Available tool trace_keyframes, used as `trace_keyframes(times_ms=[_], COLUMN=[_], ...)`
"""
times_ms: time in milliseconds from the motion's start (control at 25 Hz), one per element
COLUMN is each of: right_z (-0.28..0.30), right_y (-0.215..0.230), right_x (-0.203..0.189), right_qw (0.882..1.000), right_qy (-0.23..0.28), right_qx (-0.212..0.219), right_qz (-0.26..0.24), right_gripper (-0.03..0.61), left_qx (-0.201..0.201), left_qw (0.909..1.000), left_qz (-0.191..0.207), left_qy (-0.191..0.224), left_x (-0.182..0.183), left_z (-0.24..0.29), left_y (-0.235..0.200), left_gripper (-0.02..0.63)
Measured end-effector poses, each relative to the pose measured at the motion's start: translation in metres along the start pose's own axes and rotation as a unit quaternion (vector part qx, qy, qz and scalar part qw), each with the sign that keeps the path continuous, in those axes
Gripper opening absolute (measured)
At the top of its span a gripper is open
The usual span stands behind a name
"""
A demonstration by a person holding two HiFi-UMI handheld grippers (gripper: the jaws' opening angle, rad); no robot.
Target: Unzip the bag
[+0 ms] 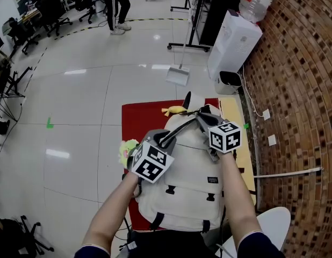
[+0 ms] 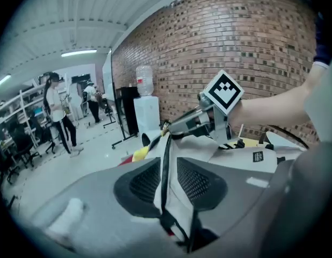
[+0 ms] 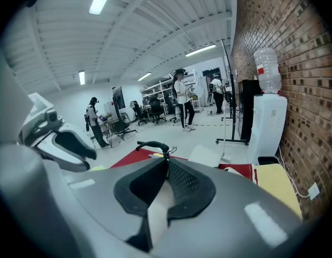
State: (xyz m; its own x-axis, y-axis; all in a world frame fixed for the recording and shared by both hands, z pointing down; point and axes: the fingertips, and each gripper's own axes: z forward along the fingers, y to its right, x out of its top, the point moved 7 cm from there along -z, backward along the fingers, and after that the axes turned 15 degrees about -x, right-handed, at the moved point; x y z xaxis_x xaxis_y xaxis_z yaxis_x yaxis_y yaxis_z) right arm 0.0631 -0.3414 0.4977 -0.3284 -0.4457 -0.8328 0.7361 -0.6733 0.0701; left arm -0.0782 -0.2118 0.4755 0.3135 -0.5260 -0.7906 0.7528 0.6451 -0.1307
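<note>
Nearest us, the bag (image 1: 187, 187) lies flat on a red mat (image 1: 140, 120), its top pointing away. Our left gripper (image 1: 165, 139) sits at the bag's top. Its jaws are apart, with the black strap (image 2: 165, 160) running between them unpinched. Our right gripper (image 1: 200, 117) is just beyond, jaws clenched on a fold of the bag's cream cloth, with a small metal ring (image 3: 169, 153) at their tips. Both grippers cover the bag's top edge, so we cannot make out the zip there. A green-yellow toy (image 1: 126, 149) lies just beside the bag's left side, and a yellow thing (image 1: 175, 110) lies past its top. Farther off on the floor are a dustpan (image 1: 178, 75) and a water dispenser (image 1: 233, 42) by the brick wall (image 1: 300, 90).
</note>
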Motion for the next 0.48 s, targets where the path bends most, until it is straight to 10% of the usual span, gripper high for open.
trace_keyframes(times_ms=[240,480], right_z=[-0.012,-0.010], right_y=[-0.009,0.005], right_x=[0.001,-0.004], right_qw=[1.000,0.997], right_qy=[0.009,0.024], right_qx=[0.021,0.000], right_qz=[0.009,0.072], right_gripper=[0.023,0.021], left_qx=[-0.013,-0.015], left_qw=[0.9934,0.9963], left_qz=[0.057,0.025], left_qy=[-0.099,-0.081], left_x=[0.024,0.025], left_z=[0.076,0.068], left_y=[-0.025,-0.038], left_gripper=[0.145,0.049])
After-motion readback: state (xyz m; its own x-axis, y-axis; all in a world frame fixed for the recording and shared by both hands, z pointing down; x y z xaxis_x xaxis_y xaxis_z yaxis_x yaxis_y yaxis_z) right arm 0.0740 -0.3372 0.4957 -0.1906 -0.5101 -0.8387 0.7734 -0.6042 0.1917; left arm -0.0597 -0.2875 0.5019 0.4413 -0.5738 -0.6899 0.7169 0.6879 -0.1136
